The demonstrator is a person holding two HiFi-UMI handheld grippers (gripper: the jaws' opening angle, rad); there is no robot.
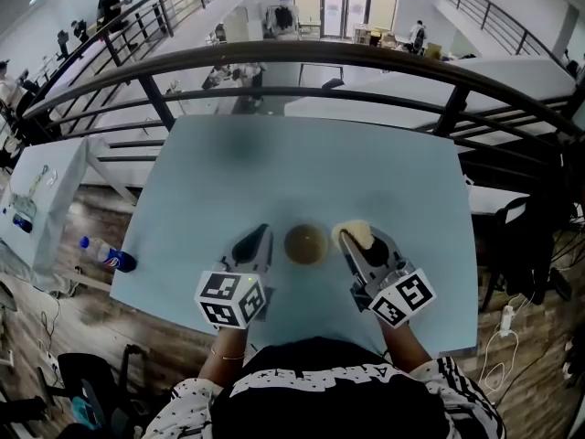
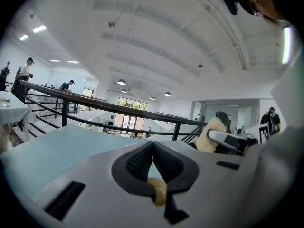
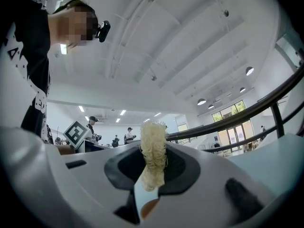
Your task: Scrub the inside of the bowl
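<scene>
Far left on the floor there's a bottle (image 1: pixel 108 256), off the bench (image 1: pixel 311 163) and no part of the job. L gripper (image 1: pixel 259 239) sits just left of the bowl (image 1: pixel 305 244) w/o touching it. Its jaws are clenched, w/ nothing btw the pads. The bowl stands upright near the bench's front edge, btw the two grippers, brownish inside. R gripper (image 1: pixel 351 239) is just right of it, grasping a pale fibrous scrubber (image 1: pixel 359 234) that's beside the rim, not yet inside.

Risks, as I judge them:
- Nothing holds the bowl. Scrubbing pressure from the R side would prob. skate it across the smooth bench or tip it. L gripper must open before it can steady the rim.
- The scrubber is pinched by a narrow part, so a hard sideways rub could twist it or pull it out.

Views:
- Head view alone shows the bowl clearly, plus the gaps either side.
- L gripper view shows the pads meeting, which the head view can't. It also shows a yellowish bit in the slot below them; can't tell what.
- R gripper view shows the scrubber squeezed btw the pads and sticking out past the tips.
</scene>
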